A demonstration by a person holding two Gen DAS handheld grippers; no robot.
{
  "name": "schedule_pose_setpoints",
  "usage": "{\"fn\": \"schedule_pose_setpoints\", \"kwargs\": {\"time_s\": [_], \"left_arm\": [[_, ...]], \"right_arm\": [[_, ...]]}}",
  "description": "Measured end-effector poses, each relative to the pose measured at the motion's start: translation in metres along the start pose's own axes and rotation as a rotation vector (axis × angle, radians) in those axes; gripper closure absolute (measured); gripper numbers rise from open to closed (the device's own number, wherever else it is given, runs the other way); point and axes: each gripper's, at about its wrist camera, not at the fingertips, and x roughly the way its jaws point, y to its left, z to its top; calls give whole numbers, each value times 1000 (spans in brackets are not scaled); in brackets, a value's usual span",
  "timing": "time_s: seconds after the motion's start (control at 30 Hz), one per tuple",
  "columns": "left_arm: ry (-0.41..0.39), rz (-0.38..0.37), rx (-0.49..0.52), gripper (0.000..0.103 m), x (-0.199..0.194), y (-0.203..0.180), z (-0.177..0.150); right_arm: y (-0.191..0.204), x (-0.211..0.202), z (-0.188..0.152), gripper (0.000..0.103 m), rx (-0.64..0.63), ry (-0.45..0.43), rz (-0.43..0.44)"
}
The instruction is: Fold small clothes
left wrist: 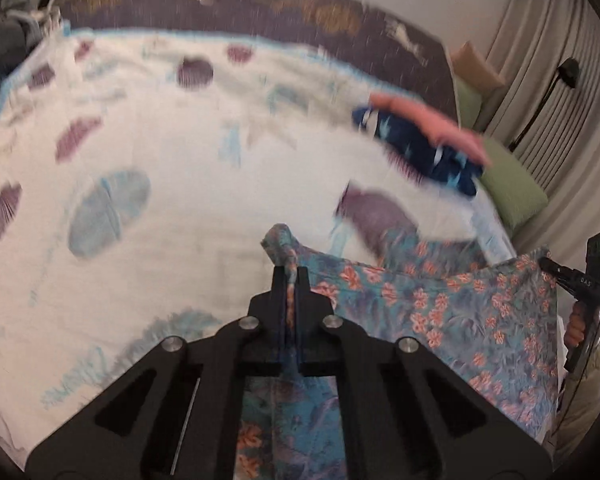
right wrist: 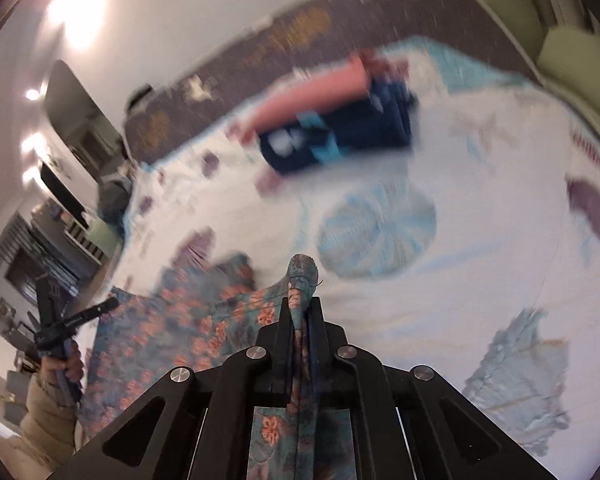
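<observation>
Above the bedspread [left wrist: 180, 152], both jaws pinch floral garment [left wrist: 440, 312].

The garment [left wrist: 440, 312] is teal-blue cloth printed with coral flowers, held up and stretched between the left gripper [left wrist: 291, 280] and right gripper [right wrist: 302, 312], each pinching a bunched corner. Its lower part hangs near the bed [left wrist: 180, 152]. Folded clothes [left wrist: 420, 140], navy with a pink piece on top, lie stacked farther back on the bed.

Only faint white lettering showed, on the right gripper [left wrist: 548, 266] at three o'clock, too small to read.
</observation>
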Motion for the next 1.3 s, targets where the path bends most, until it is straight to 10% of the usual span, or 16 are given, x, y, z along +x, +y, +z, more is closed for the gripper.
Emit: {"fn": "schedule_pose_setpoints", "kwargs": {"time_s": [0.23,0.37,0.53,0.7,0.8,0.97,1.1,1.3], "left_arm": [[146,152,26,95,41,17,-6],[79,134,4,88,-6,21,-15],[-41,60,30,72,-82,-8,-34],[45,-54,74,64,-80,-47,-85],[155,9,72,64,-46,-45,-115],[97,59,98,64,-64,-50,-121],[10,54,96,44,-103,-45,-115],[1,129,-61,43,-123,7,-128]], "right_arm": [[-23,48,-5,90,38,127,-269],[-14,23,-19,75,13,81,-365],[42,-39,-39,74,-62,19,-203],[91,-37,-88,74,-100,129,5],[84,-16,-116,74,-62,213,-78],[74,-30,-129,77,4,191,-180],[115,-61,-139,72,-143,135,-170],[182,-55,-169,66,-329,146,-122]]}}
